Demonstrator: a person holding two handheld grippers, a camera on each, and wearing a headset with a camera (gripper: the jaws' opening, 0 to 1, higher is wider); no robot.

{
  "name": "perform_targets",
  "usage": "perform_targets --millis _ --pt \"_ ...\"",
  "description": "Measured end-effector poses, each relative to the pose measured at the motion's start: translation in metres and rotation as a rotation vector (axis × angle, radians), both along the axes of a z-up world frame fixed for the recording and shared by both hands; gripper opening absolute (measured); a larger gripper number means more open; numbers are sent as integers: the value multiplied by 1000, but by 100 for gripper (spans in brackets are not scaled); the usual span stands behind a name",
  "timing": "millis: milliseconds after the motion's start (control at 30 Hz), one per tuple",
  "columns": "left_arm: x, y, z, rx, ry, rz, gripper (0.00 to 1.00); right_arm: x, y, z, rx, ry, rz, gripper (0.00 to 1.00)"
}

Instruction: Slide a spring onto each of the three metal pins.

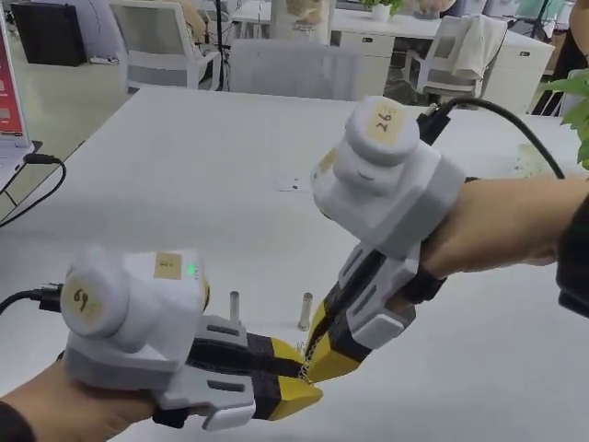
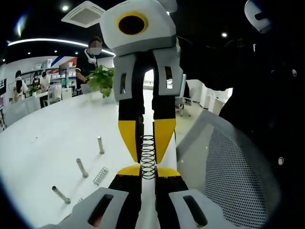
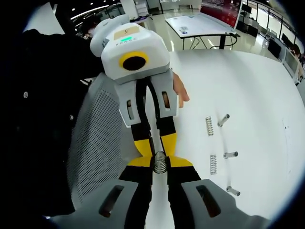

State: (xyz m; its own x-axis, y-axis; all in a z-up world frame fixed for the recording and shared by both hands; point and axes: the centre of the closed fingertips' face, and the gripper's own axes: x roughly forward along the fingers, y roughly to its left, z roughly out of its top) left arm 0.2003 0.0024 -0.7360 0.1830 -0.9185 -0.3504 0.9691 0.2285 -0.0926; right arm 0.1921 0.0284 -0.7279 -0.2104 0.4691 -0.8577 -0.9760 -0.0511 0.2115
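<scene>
A thin metal spring (image 2: 148,149) stands between the two grippers, which meet tip to tip over the near edge of the white table (image 1: 184,184). My left gripper (image 2: 148,173) is shut on its lower end. My right gripper (image 1: 314,362), coming down from the upper right, is shut on its other end. In the right gripper view the spring (image 3: 160,164) is seen end-on. Three bare metal pins (image 2: 100,144) (image 2: 82,168) (image 2: 61,194) stand upright in a row on the table. Two loose springs (image 3: 208,125) (image 3: 213,163) lie beside the pins.
A grey mesh chair back (image 2: 238,171) is just behind the grippers at the table's near edge. A potted plant (image 2: 102,78) sits at the far end. Office chairs (image 1: 156,41) stand beyond the table. A black cable (image 1: 37,184) hangs at the left.
</scene>
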Motion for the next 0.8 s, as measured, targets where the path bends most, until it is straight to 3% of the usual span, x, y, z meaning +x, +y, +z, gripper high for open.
perform_targets --millis 100,333,600,800 --pt "1 0 2 -18 17 7 1 1 0 1 2 1 -3 9" --pt "2 1 1 -18 7 13 1 3 1 0 -14 -15 0 8" --pt "5 1 2 -44 19 22 3 5 2 1 -24 -19 0 8" --pt "4 0 0 -41 31 22 12 7 3 2 -25 -26 -2 8"
